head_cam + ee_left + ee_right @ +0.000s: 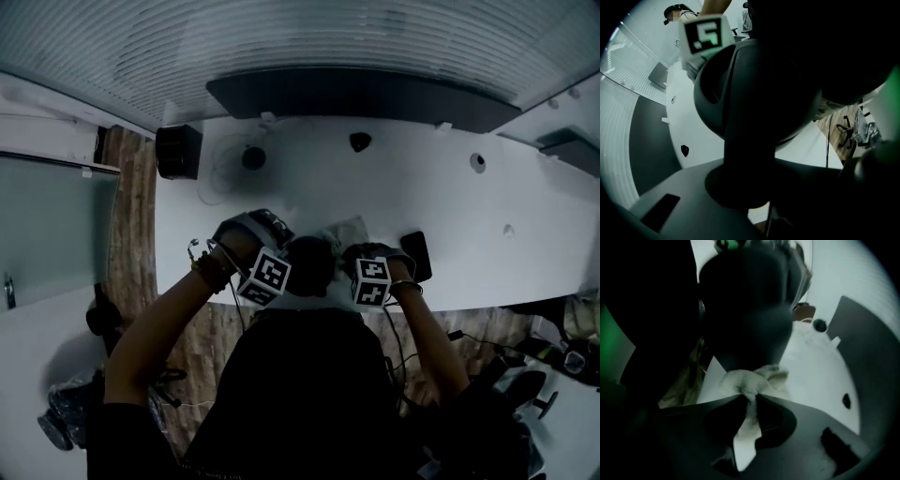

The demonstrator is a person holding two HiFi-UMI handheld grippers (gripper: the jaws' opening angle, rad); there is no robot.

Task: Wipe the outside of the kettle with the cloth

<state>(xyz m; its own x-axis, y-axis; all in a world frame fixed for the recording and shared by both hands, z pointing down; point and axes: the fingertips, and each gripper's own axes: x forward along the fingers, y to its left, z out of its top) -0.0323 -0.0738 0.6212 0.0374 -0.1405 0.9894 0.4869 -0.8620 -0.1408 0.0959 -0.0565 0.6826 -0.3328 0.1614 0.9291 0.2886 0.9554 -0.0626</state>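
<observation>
Steadying the kettle (309, 264) at the near edge of the white table (441, 187), my left gripper (743, 187) points straight down. Its claw is pinched narrow on a dark upright part that I take to be the handle. The kettle sits in the middle, between my two grippers.

On its right, my right gripper (749, 397) has its claw closed tight on the cloth (752, 380). A pale wad bunches out beyond the tips and a strip trails back between the jaws. The wad lies low, just beside the kettle's wall. Whether it already touches, I cannot tell.

I judge the wiping step to be in hand, with the cloth at the body and the left side acting as anchor. Next, I reckon, the wad should be pressed flat against the wall and swept round and up the curve. That calls for the right pinch staying firm enough that the cloth does not slip out. The left hold must also resist the sideways push, so the kettle neither turns nor slides off the near edge.
</observation>
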